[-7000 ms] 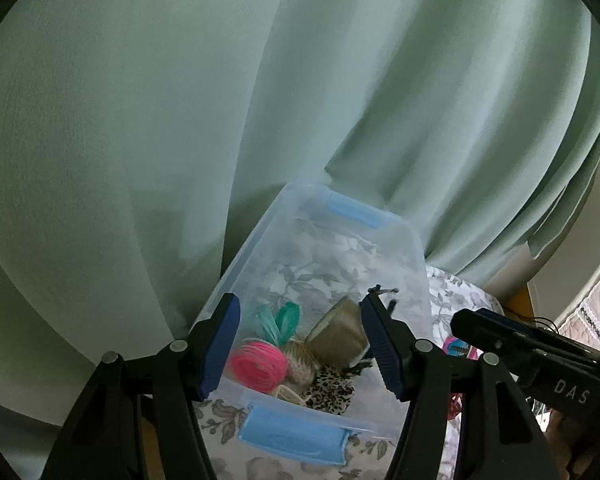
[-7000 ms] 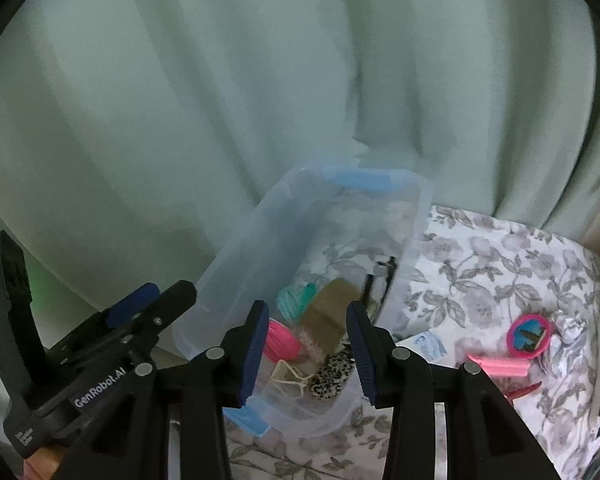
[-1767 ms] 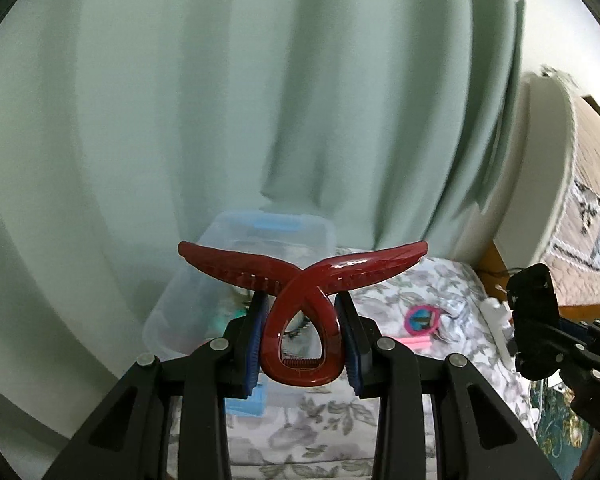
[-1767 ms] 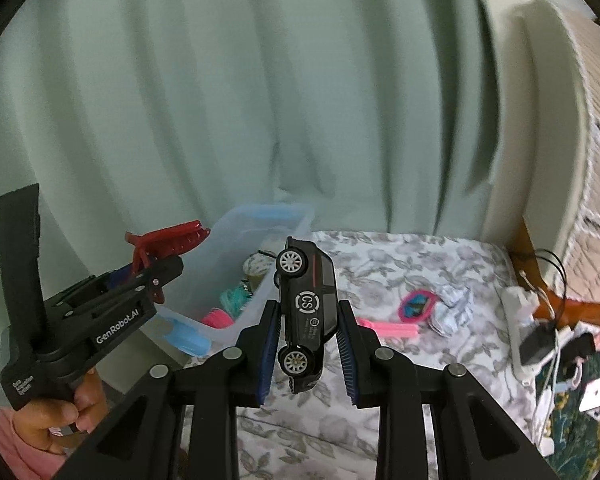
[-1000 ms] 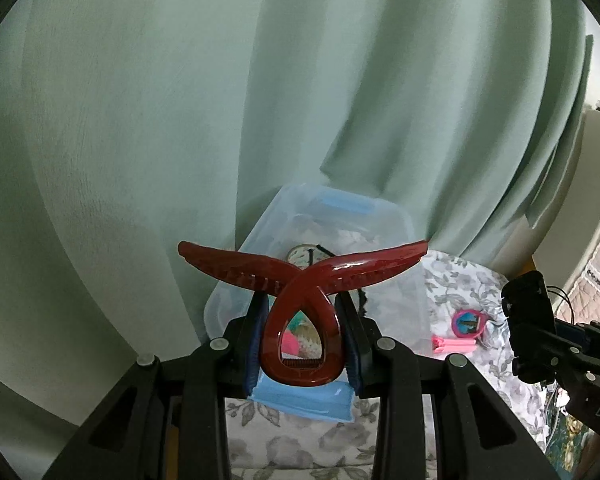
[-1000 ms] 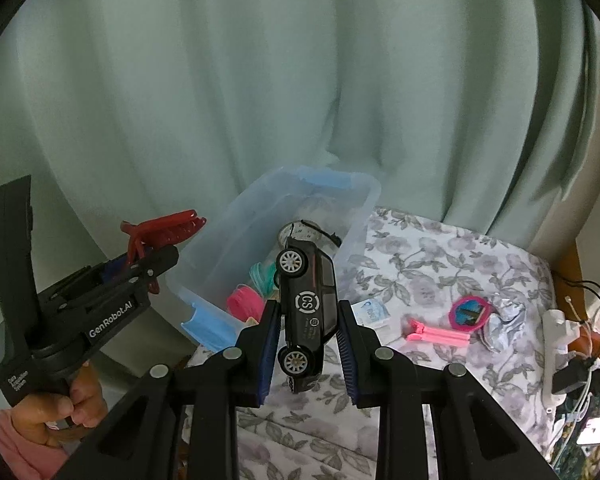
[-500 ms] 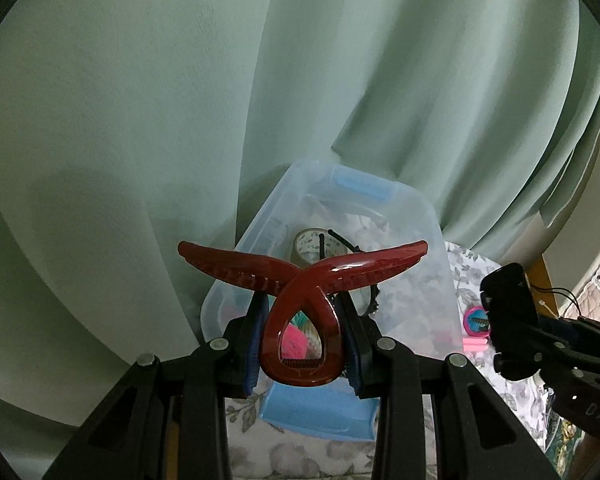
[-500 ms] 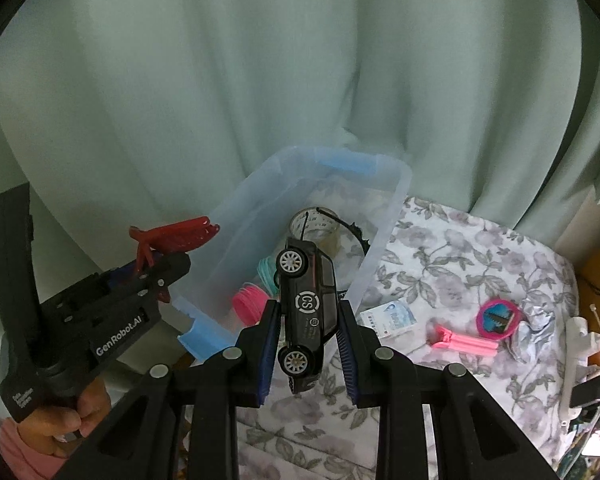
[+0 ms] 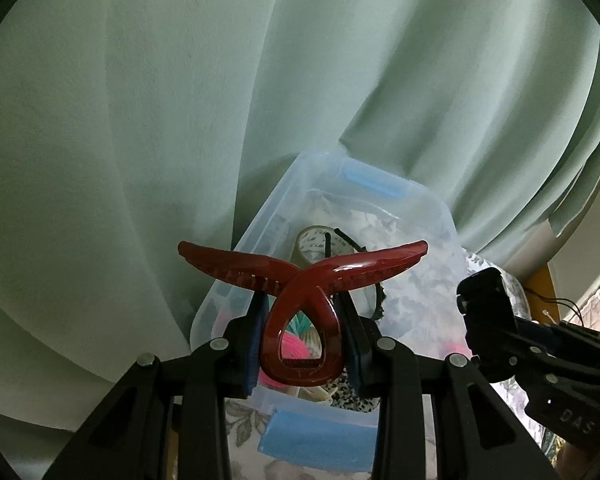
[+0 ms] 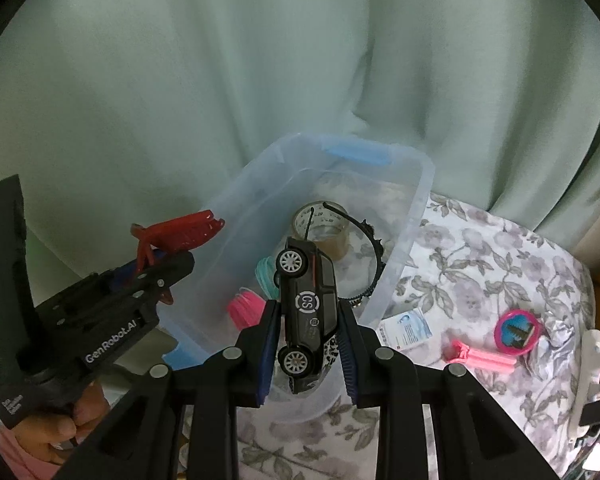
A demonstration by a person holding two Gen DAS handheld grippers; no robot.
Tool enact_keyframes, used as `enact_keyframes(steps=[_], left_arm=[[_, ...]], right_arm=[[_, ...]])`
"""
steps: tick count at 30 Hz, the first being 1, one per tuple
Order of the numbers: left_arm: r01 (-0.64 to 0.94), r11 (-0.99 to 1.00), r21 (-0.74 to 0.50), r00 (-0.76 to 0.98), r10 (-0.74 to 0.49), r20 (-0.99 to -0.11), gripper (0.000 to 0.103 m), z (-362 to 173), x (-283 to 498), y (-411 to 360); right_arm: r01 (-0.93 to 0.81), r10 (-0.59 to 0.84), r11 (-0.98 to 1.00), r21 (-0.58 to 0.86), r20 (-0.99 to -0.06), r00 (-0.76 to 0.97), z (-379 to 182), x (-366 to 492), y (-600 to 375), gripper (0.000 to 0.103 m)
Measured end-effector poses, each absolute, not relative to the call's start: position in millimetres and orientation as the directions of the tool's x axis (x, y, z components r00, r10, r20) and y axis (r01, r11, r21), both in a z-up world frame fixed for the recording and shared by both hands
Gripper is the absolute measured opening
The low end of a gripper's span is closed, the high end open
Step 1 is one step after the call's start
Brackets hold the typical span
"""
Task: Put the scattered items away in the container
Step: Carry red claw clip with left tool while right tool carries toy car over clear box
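The left hand-held gripper (image 9: 302, 346) was pinching a dark red hair claw clip (image 9: 300, 280) by its looped handle end, the two toothed arms crossing and spreading sideways above the pads. In the right wrist view this hand-held gripper sat at the left edge, held by a hand (image 10: 56, 432) in a pink sleeve, with the clip just outside the left wall of the container (image 10: 416, 184).

The container was a clear plastic bin with blue handles, standing on a floral-patterned cloth (image 10: 500, 264) against a pale green curtain (image 10: 300, 60). Inside it lay a roll of clear tape (image 10: 320, 224), a black headband (image 10: 374, 264), a teal coil (image 10: 266, 278), a pink coil (image 10: 244, 310) and a leopard-print item (image 9: 352, 398).

The right hand-held gripper (image 10: 308, 346) was pinching a black toy car (image 10: 308, 308) across its roof and underside, nose-up, wheels facing the camera. The car hung over the near end of the container.

To the right, on the cloth and outside the container, lay a small printed packet (image 10: 408, 326), a pink clip (image 10: 480, 356), a round pink mirror (image 10: 518, 332) and a crumpled silver wrapper (image 10: 556, 344).
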State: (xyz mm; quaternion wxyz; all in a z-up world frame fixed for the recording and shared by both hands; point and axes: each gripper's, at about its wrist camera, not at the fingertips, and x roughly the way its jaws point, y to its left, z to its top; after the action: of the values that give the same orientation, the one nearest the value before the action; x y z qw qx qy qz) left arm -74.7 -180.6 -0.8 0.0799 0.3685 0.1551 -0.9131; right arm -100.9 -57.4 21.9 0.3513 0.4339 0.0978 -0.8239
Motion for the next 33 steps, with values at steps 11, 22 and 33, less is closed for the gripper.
enact_keyframes(steps=[11,22,33], left_arm=[[0.237,-0.939,-0.248,-0.707,0.009,-0.708,0.035,-11,-95,-178],[0.246,-0.938,-0.245,-0.693,0.006,-0.721,0.036,-20,-105,-176],[0.227,-0.941,-0.252,-0.695,0.025,-0.719,0.036,-16,-112,-174]], right_arm=[[0.659,-0.478,-0.739,0.14,-0.799,-0.366,10,-120,-68,0.03],[0.653,-0.471,-0.739,0.165,-0.819,-0.326,-8,-134,-80,0.03],[0.647,-0.472,-0.739,0.186,-0.829,-0.301,-20,-142,-85,0.03]])
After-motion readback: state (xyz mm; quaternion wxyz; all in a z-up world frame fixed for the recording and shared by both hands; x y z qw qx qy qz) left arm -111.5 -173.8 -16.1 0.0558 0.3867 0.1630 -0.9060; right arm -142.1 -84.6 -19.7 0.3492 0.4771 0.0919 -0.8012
